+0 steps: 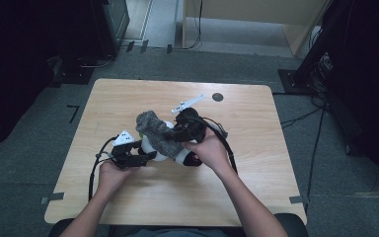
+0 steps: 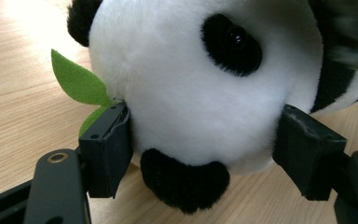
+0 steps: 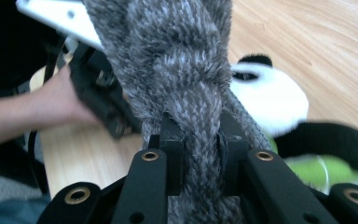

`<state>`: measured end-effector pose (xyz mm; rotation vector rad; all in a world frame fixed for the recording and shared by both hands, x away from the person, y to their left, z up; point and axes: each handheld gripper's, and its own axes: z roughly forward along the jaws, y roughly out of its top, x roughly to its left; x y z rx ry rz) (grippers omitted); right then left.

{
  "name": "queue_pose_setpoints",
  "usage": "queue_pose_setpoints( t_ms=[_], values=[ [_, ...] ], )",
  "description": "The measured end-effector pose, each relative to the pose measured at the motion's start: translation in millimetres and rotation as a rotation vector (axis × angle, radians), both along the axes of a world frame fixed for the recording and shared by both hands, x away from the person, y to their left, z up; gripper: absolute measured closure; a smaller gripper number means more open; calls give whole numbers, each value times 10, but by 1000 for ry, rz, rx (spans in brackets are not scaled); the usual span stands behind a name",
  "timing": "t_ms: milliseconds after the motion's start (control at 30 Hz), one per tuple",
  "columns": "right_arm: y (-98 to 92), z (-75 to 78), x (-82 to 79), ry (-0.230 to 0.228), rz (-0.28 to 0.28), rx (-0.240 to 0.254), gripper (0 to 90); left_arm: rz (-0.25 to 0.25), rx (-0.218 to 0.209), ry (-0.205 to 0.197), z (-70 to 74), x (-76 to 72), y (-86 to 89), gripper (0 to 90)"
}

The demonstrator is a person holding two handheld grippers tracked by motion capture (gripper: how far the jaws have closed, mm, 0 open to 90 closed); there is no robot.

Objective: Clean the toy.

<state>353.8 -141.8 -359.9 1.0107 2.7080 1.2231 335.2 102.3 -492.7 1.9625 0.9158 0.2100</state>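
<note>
- Black jaws of the right gripper (image 3: pixel 200 154) are pinched nearly together on a grey scarf (image 3: pixel 177 70), the fuzzy knit bunched tight between the pads.
- Above that grip the scarf fans out thick and wide; in the high view it runs from the right gripper (image 1: pixel 177 132) up and left, over the panda (image 1: pixel 159 148).
- Left gripper (image 2: pixel 200 149) has its jaws set wide, one pad on each side of the panda's (image 2: pixel 191 84) white head, pressing into the plush.
- A green felt leaf (image 2: pixel 77 84) sticks out beside the left-hand pad, touching it.
- The panda's black muzzle patch sits between the jaws, just over the table (image 2: pixel 18 107); one black eye patch shows above.
- In the right gripper view the panda (image 3: pixel 270 102) lies on the wood behind the scarf, and the left hand (image 3: pixel 56 100) with its gripper shows at the far left.
- In the high view both hands (image 1: pixel 212 150) meet mid-table, the left gripper (image 1: pixel 140 157) at the toy's left, the right one at its upper right.
- The table (image 1: pixel 128 98) is pale wood, on a grey floor.
</note>
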Motion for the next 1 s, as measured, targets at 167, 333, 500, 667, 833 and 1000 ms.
queue_pose_setpoints(
  t_ms=[167,333,500,667,833,1000],
  values=[
    [210,-60,169,13,-19,-10,765,0,0,-4,-1,0,0,253],
    [381,-172,241,31,-14,-32,765,3,1,-5,2,-3,-2,251],
    [420,-311,243,52,-12,-67,765,5,9,-6,4,-8,-6,248],
    [329,-338,181,54,-1,-71,768,3,4,-2,4,-4,-3,253],
    [171,-347,85,40,8,-98,768,4,-1,-2,2,-4,-4,260],
    [37,-341,6,25,15,-117,768,5,3,-3,3,-6,-4,283]
  ],
)
